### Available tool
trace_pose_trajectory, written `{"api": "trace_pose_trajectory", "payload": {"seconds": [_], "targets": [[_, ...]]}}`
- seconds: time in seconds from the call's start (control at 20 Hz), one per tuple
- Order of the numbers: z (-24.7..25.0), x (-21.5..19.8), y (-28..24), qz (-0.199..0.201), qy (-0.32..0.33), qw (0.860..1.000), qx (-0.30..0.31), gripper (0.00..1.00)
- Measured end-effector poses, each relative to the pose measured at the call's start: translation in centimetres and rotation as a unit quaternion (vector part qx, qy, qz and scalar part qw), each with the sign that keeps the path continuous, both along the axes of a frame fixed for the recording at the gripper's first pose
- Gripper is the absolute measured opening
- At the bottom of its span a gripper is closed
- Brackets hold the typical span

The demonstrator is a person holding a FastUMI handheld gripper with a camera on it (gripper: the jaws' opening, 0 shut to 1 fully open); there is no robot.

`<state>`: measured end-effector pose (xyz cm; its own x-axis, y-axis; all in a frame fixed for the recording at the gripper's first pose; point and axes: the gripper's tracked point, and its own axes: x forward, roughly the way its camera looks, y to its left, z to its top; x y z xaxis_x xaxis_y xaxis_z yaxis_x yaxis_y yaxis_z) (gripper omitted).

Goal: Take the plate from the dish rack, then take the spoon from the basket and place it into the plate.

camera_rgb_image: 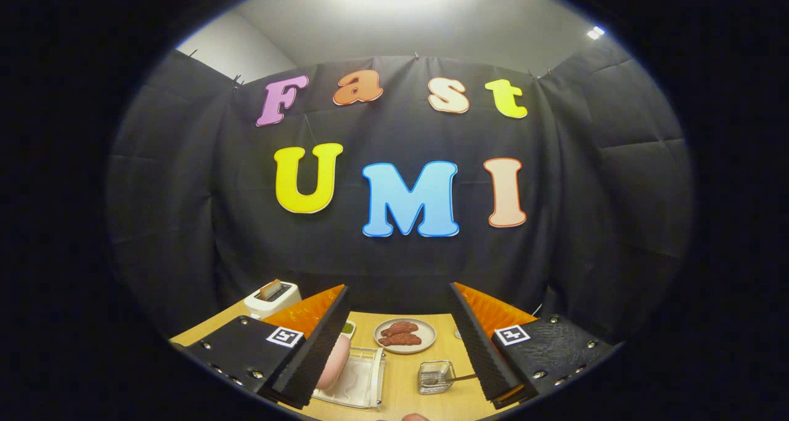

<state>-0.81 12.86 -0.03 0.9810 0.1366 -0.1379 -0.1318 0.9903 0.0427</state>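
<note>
Pink plate (333, 362) stands on edge in the clear dish rack (365, 389), just inside your left finger, low and below the gripper (394, 353). Your fingers are spread wide, holding nothing (the spoon (459, 378) waits in the wire basket (435, 375), nearer the right finger).

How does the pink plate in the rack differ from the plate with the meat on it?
The pink plate stands on edge in the dish rack, by one finger; the meat plate lies flat on the table, beyond the open gripper. The pink plate carries nothing; the other holds reddish meat pieces. Both look round.
</note>
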Motion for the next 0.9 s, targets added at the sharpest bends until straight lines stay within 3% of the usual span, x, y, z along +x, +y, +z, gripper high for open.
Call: {"api": "trace_pose_trajectory", "payload": {"seconds": [0.15,0.3,0.45,0.6,0.75,0.9], "targets": [[-2.4,1.0,2.4,0.026,0.058,0.998,-0.008,0.97],[-5.8,2.6,4.8,0.057,0.155,0.986,-0.015,0.97],[-9.9,3.6,7.0,0.087,0.271,0.959,0.005,0.97],[-12.5,5.3,8.0,0.104,0.343,0.934,-0.005,0.97],[-14.9,6.1,9.9,0.124,0.426,0.896,0.024,0.98],[-18.3,7.8,10.2,0.115,0.495,0.861,0.018,0.99]]}}
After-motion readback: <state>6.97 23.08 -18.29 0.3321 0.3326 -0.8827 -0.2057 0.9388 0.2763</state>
